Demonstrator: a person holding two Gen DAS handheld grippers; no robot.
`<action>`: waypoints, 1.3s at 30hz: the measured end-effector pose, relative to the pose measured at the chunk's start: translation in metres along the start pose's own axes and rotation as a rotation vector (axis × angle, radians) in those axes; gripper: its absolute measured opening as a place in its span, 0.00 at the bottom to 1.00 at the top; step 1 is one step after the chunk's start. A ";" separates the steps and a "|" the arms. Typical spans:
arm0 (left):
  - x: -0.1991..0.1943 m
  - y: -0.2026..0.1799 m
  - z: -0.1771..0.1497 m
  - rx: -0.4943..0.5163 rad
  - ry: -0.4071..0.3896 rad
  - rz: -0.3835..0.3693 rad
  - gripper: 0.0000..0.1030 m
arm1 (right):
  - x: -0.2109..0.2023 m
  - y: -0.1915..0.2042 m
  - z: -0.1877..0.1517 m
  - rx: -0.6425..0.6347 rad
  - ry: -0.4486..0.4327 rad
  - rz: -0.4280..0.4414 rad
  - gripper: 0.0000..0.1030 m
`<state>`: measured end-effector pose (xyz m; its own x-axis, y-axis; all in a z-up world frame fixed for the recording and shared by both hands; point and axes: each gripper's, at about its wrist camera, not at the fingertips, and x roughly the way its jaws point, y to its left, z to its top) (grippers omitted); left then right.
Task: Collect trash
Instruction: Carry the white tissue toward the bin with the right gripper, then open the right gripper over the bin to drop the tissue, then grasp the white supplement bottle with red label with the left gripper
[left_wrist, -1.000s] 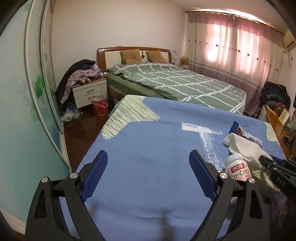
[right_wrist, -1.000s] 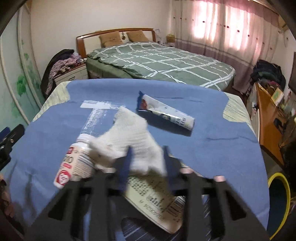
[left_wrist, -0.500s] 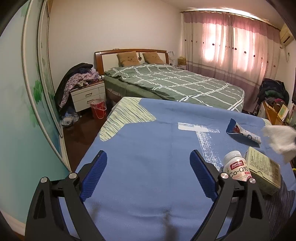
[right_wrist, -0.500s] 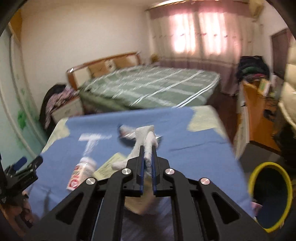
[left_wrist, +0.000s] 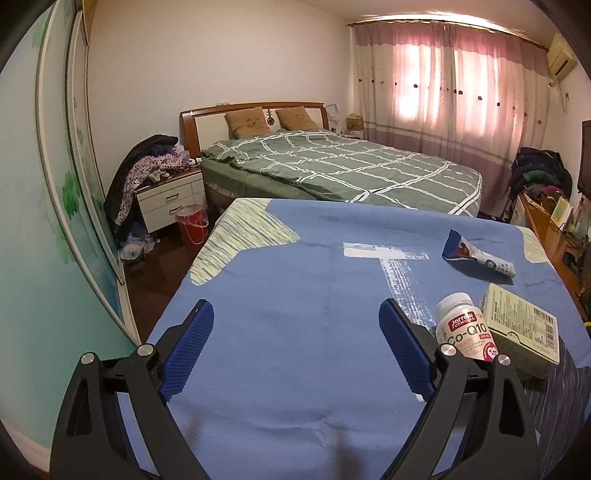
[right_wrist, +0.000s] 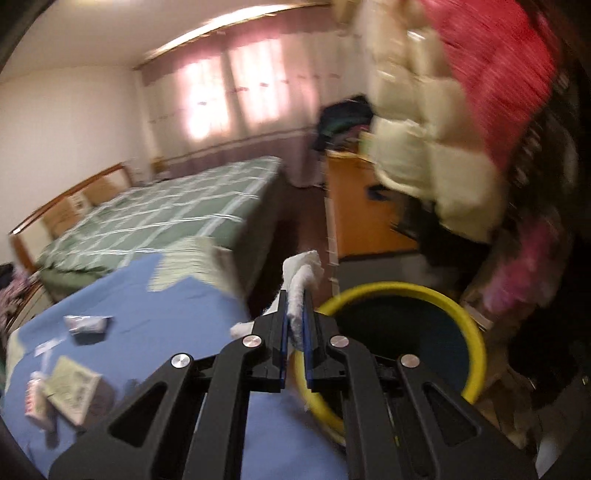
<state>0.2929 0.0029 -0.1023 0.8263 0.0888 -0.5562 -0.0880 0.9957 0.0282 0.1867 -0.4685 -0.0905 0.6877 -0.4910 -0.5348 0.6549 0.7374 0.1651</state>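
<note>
Since the earlier frames the right gripper (right_wrist: 294, 314) had swung off to the side, away from the table (left_wrist: 295, 332) and over toward the yellow-rimmed bin (right_wrist: 402, 332) — a second ago it was pinching the white tissue wad (right_wrist: 301, 284) right on the blue cloth next to the bottle. The tissue was gone from the left wrist view too, so the little green box (left_wrist: 521, 332) that had been half hidden under it was now out in the open.

Right gripper was clamped nearly all the way closed on the tissue, which stuck up above the blue pads (right_wrist: 282, 332) and hung a bit below them. It sat just over the near rim of the bin, which stood on the floor beside the table edge. Whole view was pretty blurry.

Left gripper (left_wrist: 295, 354) was spread wide, holding nothing, hovering low over the blue cloth. Just to the right of its right finger lay the white Co-Q10 bottle (left_wrist: 465, 328) on its side, touching the green box. Farther back on the cloth sat a crumpled snack wrapper (left_wrist: 476, 256), apart from both.

Behind the table was the bed (left_wrist: 343, 170) with the green checked cover, plus a nightstand (left_wrist: 171, 199) piled with clothes and a small red bucket (left_wrist: 192, 225) on the floor next to it.
</note>
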 end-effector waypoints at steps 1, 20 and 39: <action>0.000 0.000 0.000 0.002 0.000 0.000 0.87 | 0.004 -0.011 -0.001 0.031 0.005 -0.032 0.09; -0.012 -0.039 -0.009 0.104 0.004 -0.072 0.88 | 0.016 0.000 -0.018 0.047 0.018 0.010 0.54; -0.013 -0.107 -0.022 0.194 0.134 -0.208 0.67 | 0.012 0.008 -0.021 0.021 0.035 0.088 0.57</action>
<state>0.2796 -0.1056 -0.1164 0.7338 -0.1086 -0.6706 0.1938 0.9796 0.0534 0.1943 -0.4586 -0.1131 0.7316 -0.4078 -0.5462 0.5990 0.7671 0.2297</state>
